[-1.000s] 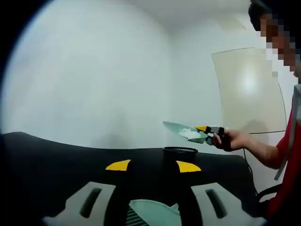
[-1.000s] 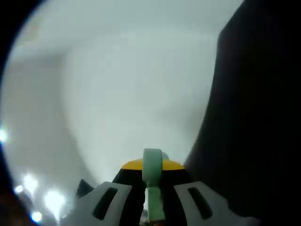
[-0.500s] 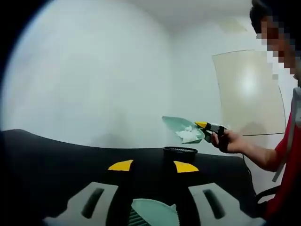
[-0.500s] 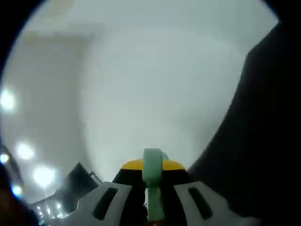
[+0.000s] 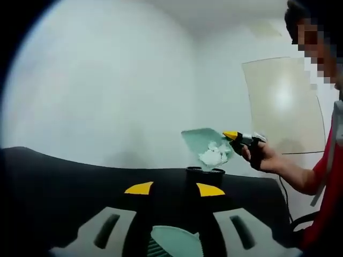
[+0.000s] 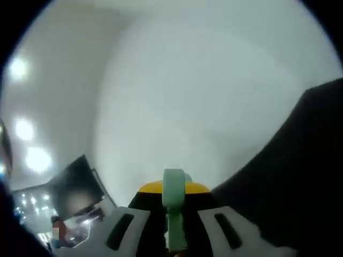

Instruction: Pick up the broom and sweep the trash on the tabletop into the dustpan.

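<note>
**Dustpan tipped over the bin, brush parked in the other gripper**

Starting close in the left gripper view: the left gripper (image 5: 174, 188) has its yellow-tipped jaws spread a bit, with the pale green broom (image 5: 177, 241) sitting between them down at the bottom edge. Looks like the grip is lower on the broom, out of sight, so I can't tell for sure whether the jaws actually pinch it.

Past that it's the black tabletop (image 5: 59, 182), and near its far edge a small round black bin (image 5: 204, 172). Right above the bin, held up in the air, is the green dustpan (image 5: 202, 143), tilted steeply with its open side down, a clump of white trash (image 5: 213, 156) sitting at its low end just over the bin's rim. The right gripper (image 5: 231, 136) holds the dustpan by its handle, and the person's hand (image 5: 262, 156) is wrapped around that gripper; a red sleeve comes in from the side. Behind all that is a white wall and a pale panel (image 5: 284, 101).

In the right gripper view, the jaws are pressed onto the green dustpan handle (image 6: 173, 206), which pokes up between them. Beyond is white wall, a dark slab of tabletop on one side, and some blurry lights.
</note>
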### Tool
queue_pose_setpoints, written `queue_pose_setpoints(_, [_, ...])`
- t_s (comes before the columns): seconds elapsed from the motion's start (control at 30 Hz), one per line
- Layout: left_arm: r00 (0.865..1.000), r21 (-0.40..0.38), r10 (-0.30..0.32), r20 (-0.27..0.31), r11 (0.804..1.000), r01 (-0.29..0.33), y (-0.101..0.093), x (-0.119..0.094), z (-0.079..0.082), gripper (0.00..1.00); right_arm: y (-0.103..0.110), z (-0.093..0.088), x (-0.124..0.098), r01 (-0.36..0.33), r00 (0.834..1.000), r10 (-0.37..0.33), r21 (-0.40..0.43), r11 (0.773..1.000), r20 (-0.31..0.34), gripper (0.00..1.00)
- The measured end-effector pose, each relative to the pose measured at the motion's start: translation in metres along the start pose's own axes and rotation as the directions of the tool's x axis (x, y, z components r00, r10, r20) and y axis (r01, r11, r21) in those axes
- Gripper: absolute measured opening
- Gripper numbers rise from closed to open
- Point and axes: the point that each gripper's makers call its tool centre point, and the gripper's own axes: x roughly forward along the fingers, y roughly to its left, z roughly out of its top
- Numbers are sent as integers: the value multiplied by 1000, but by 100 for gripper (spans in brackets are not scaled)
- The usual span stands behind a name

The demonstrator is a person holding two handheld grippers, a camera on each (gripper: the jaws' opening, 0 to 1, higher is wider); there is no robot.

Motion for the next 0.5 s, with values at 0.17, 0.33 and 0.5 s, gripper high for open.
queue_pose_setpoints(0.17, [1000, -1, -2, 4, 1000, 2, 0, -1, 1, 26, 9, -3, 4, 0, 1000, -1, -61, 998, -25, 11])
queue_pose_setpoints(0.33, [1000, 2, -4, 0, 1000, 4, 0, -1, 0, 26, 18, -9, 7, 0, 998, -6, -103, 995, -57, 11])
queue_pose_setpoints(0.5, [1000, 2, -5, -11, 1000, 5, 0, -1, -2, 25, 26, -13, 12, -10, 996, -3, -146, 989, -89, 11])
